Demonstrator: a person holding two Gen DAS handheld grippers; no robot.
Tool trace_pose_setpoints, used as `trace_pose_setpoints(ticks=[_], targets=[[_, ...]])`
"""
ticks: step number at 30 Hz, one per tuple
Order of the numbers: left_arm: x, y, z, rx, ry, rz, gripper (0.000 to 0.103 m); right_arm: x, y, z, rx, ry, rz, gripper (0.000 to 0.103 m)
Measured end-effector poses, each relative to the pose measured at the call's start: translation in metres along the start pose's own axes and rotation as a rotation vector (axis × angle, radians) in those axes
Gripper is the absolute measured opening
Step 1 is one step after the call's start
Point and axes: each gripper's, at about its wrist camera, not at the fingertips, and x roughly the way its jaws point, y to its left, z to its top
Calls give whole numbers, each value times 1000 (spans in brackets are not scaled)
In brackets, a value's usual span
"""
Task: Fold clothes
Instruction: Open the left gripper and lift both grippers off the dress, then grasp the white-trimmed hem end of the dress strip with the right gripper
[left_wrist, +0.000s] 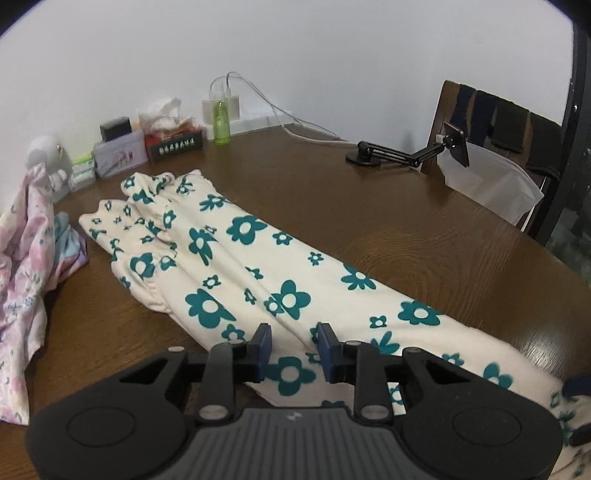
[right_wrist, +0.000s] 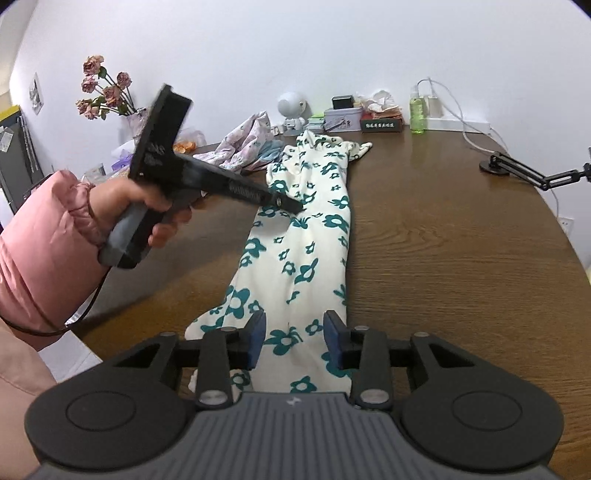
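The cream, teal-flowered trousers (right_wrist: 306, 236) stretch lengthwise away from the right gripper (right_wrist: 294, 339); both pairs of jaws part-open, apparently empty; the left gripper (left_wrist: 293, 350) hovers mid-length.

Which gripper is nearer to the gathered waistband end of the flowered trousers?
Left. The left gripper is over the middle of the flowered trousers, closer to the waistband end. The right gripper is at the opposite, near end.

dark wood table (right_wrist: 443, 240), cream trousers with teal flowers (right_wrist: 306, 251) laid lengthwise, pink floral garment (left_wrist: 22, 258) at left, green bottle (left_wrist: 221, 120), tissue box (left_wrist: 173, 142), tin (left_wrist: 119, 155), black clamp arm (left_wrist: 399, 152) along far edge
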Motion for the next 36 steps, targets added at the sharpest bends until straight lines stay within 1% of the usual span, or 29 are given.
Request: trace_pose_setpoints(ticks=[3,4,5,6,8,9,10,11,12,13,16,18,21,23,27,28,29,32,34,36], targets=[[-2,1,-3,-17,-9,7,26,12,2,-5,-5,53,-6,35],[-5,1,-3,-23,-20,5,30,10,2,-5,-3,48,-5,36],[-9,1,-3,-28,-30,4,41,9,2,-5,-2,43,-4,36],[-15,1,-3,-36,-53,5,48,7,2,-4,-1,38,-3,36],[-35,-4,-4,-47,-132,24,79,-4,1,-3,10,5,9,39],[-46,-7,-7,-39,-175,44,85,-12,0,-1,18,-16,14,49],[-57,-11,-10,-31,-219,64,90,-20,-1,0,28,-37,15,62],[-68,-17,-15,3,-253,68,92,-28,-3,1,37,-53,15,69],[-79,-24,-20,37,-288,71,93,-34,-4,1,46,-64,15,78],[-88,-31,-26,76,-305,59,95,-40,-5,0,57,-71,17,81],[-113,-55,-48,194,-347,13,101,-49,-9,-7,97,-65,27,84],[-124,-70,-65,274,-355,-21,101,-53,-10,-15,126,-51,20,84],[-130,-92,-85,423,-333,-67,101,-57,-12,-29,169,-38,12,84],[-133,-104,-94,532,-314,-74,101,-61,-12,-36,186,-40,9,84],[-135,-122,-102,649,-301,-83,101,-69,-9,-49,191,-42,-2,84],[-136,-126,-104,662,-297,-97,101,-69,-9,-51,198,-43,-2,84],[-133,-131,-106,676,-288,-109,101,-70,-10,-53,207,-45,-1,83],[-127,-147,-117,745,-253,-154,101,-66,-12,-56,235,-50,-3,75],[-119,-156,-123,775,-219,-182,101,-60,-11,-57,238,-35,-1,58],[-113,-165,-129,790,-192,-188,101,-52,-9,-57,224,-5,-8,53]])
